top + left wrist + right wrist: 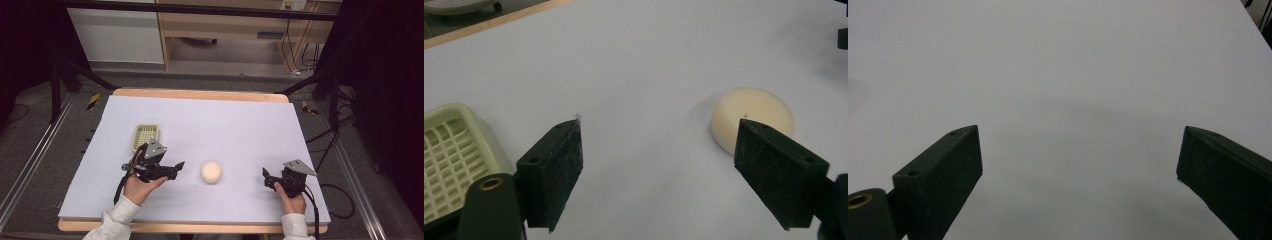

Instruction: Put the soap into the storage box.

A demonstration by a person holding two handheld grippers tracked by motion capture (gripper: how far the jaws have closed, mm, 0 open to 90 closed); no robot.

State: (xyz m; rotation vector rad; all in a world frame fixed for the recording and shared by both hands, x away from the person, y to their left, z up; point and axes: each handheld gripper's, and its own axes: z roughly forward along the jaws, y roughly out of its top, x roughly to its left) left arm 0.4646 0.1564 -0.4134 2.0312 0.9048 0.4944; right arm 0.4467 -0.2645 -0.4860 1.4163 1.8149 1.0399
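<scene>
Round cream soap bar (211, 172) lay flat on the pale tabletop (225, 125), nearer the front edge than the back and roughly midway between the left and right edges. Touched by nothing.

Left gripper (176, 169) held in the person's left hand (140, 187), just left of the soap bar and close to the front edge, jaws pointing right toward the bar. Jaws spread wide apart with nothing between them. In the left gripper view, soap bar (751, 118) seen just beyond the right-hand jaw, partly hidden behind it, not touching so far as could be told.

Pale yellow slatted soap dish (145, 136) sat behind the left gripper, toward the left edge of the tabletop, well apart from the bar. Its grid (451, 155) appeared beside the left-hand jaw in the left gripper view.

Right gripper (266, 178) held in the right hand (292, 202) near the front right corner, well apart from the bar. Jaws likewise wide apart in the right gripper view, over bare tabletop (1063, 90), clamped on nothing.
</scene>
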